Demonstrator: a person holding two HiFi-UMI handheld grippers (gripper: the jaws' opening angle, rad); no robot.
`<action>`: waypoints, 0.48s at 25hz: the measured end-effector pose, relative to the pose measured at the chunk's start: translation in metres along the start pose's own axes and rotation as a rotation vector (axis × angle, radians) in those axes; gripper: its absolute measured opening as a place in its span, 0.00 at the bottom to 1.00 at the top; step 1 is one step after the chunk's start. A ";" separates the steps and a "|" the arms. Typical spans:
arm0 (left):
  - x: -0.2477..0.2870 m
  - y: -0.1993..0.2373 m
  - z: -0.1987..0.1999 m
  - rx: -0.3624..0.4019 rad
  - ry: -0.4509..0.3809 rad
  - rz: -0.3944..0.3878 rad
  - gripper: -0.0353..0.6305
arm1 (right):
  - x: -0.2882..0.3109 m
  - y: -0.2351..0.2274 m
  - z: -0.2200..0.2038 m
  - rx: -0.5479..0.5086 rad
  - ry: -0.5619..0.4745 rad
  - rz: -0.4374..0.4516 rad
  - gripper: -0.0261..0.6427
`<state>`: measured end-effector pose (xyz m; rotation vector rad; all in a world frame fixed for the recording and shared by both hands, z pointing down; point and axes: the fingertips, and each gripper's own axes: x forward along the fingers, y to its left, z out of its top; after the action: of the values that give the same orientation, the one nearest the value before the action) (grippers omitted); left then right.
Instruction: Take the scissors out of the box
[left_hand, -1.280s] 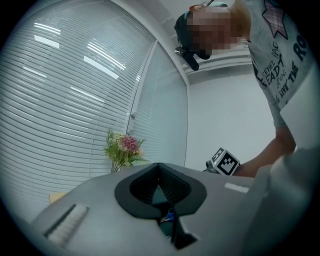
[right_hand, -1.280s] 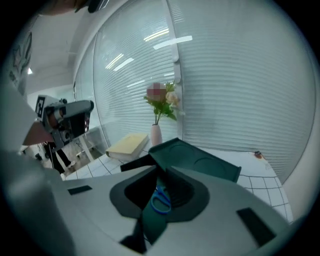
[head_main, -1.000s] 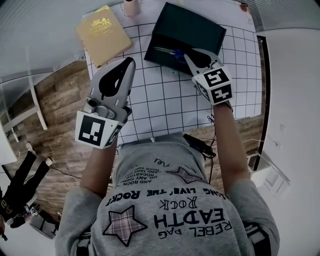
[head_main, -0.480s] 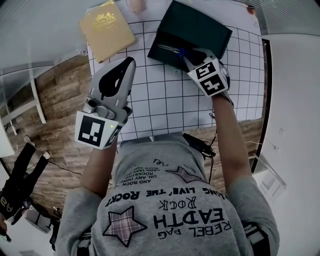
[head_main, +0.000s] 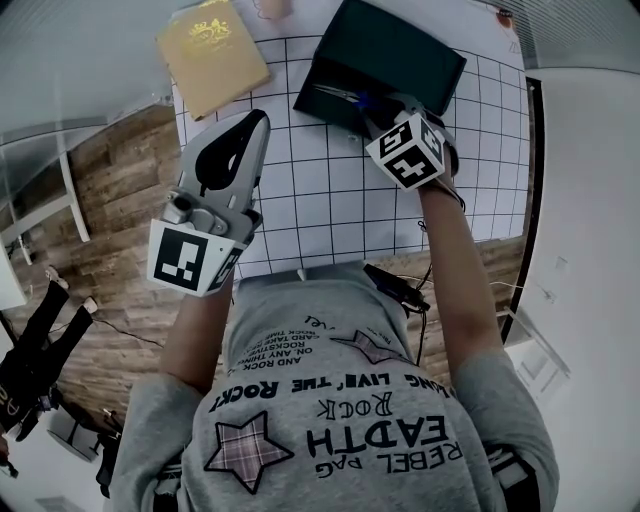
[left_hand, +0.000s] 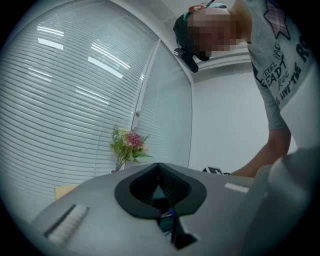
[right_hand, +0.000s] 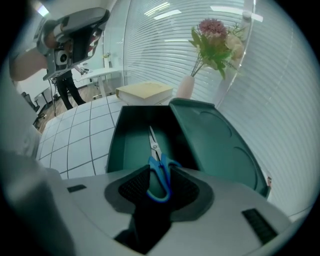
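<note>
The scissors (head_main: 338, 96) with blue handles (right_hand: 159, 172) lie in the open dark green box (head_main: 400, 50), blades pointing away from me. My right gripper (head_main: 376, 106) reaches steeply down into the box's near end. In the right gripper view its jaws (right_hand: 159, 186) are opening, one on each side of the blue handle loop, and the pads are not clamped on it. My left gripper (head_main: 262, 120) hangs level over the mat's left side, shut and empty (left_hand: 159, 165). The box's lid (right_hand: 220, 140) lies folded open to the right.
A white grid mat (head_main: 330, 200) covers the table. A yellow book (head_main: 212, 55) lies at the far left, with a pink vase (head_main: 268, 8) of flowers (right_hand: 215, 40) beside it. A black cable (head_main: 400, 290) hangs at the table's near edge. Window blinds stand behind.
My right gripper has dipped further into the box over the scissors' handles and rolled, so its marker cube faces differently. The left gripper has stayed put.
</note>
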<state>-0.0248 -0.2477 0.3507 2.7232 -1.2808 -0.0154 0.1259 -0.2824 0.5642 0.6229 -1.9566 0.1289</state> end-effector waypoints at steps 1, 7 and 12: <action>0.000 0.000 0.000 0.000 0.000 0.001 0.07 | 0.000 0.000 0.000 0.001 -0.002 0.002 0.21; -0.002 -0.001 -0.001 -0.003 0.001 0.006 0.07 | -0.005 0.008 0.007 -0.019 -0.020 0.030 0.21; -0.002 -0.001 0.000 -0.002 0.000 0.008 0.07 | -0.005 0.013 0.007 -0.004 -0.020 0.075 0.21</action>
<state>-0.0250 -0.2454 0.3506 2.7169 -1.2910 -0.0159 0.1160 -0.2719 0.5585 0.5498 -2.0003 0.1660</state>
